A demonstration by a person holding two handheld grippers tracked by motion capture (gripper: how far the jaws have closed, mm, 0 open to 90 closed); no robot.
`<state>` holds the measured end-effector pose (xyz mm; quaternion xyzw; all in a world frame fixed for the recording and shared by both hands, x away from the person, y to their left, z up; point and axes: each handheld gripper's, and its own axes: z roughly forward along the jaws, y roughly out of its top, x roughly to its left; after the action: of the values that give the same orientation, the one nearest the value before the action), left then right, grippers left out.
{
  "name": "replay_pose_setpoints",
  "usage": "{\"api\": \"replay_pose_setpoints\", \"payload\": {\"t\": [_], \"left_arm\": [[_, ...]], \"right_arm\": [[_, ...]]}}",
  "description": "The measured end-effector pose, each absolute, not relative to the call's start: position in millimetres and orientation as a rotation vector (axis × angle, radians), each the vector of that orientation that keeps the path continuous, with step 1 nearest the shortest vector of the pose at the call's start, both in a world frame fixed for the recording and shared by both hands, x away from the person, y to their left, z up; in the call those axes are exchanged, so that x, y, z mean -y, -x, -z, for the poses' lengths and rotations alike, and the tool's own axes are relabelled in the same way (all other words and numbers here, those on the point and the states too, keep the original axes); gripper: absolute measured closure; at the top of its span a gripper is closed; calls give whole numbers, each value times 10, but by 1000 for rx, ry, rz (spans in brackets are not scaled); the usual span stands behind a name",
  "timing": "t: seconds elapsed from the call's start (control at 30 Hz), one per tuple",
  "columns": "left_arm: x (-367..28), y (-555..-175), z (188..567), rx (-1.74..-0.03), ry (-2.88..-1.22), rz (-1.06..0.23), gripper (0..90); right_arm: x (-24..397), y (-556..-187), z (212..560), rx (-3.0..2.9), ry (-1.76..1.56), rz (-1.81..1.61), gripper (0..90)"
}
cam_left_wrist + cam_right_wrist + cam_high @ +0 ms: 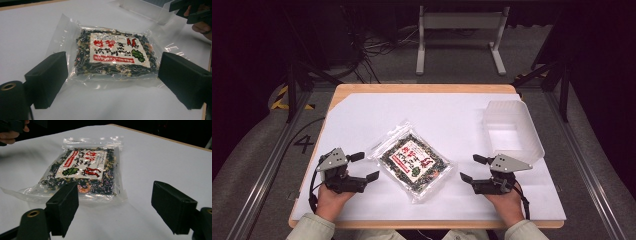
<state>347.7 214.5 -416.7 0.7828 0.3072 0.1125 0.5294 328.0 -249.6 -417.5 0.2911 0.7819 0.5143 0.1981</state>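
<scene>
High cam sits above my side, looking forward and down on the whole table [362, 107]. Each gripper cam rides low, close in, looking inward along my jaws. All three share the seaweed packet [413, 160] [115, 55] [82, 173], seen from opposite ends.

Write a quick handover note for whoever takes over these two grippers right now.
Left gripper: jaws open, empty, just left of the packet.
Right gripper: jaws open, empty, just right of it.
Clear packet of dried seaweed mix: lies flat on the white sheet, mid-table, sealed, touched by neither gripper.
Clear plastic tub: empty, at the sheet's right edge, beyond the right gripper.
Done: both grippers flank the packet.
Left: probably grasp the packet; the tub looks like its likely destination.
</scene>
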Motion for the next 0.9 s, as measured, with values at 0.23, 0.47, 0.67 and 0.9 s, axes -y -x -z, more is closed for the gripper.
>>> {"api": "replay_pose_setpoints", "payload": {"t": [0.23,0.47,0.67,0.9], "left_arm": [[-2153,-3587,4036,-771,-1837,-242,59],[-2123,-3743,3931,-789,-1831,-236,42],[-2111,-3919,3885,-814,-1815,-229,29],[-2094,-4106,3980,-862,-1803,-269,35]], "right_arm": [[2497,-3330,4181,-2194,-818,-1424,210],[2515,-3352,4187,-2198,-833,-1437,205],[2495,-3374,4207,-2226,-831,-1436,193],[2491,-3378,4216,-2231,-832,-1416,171]]}}
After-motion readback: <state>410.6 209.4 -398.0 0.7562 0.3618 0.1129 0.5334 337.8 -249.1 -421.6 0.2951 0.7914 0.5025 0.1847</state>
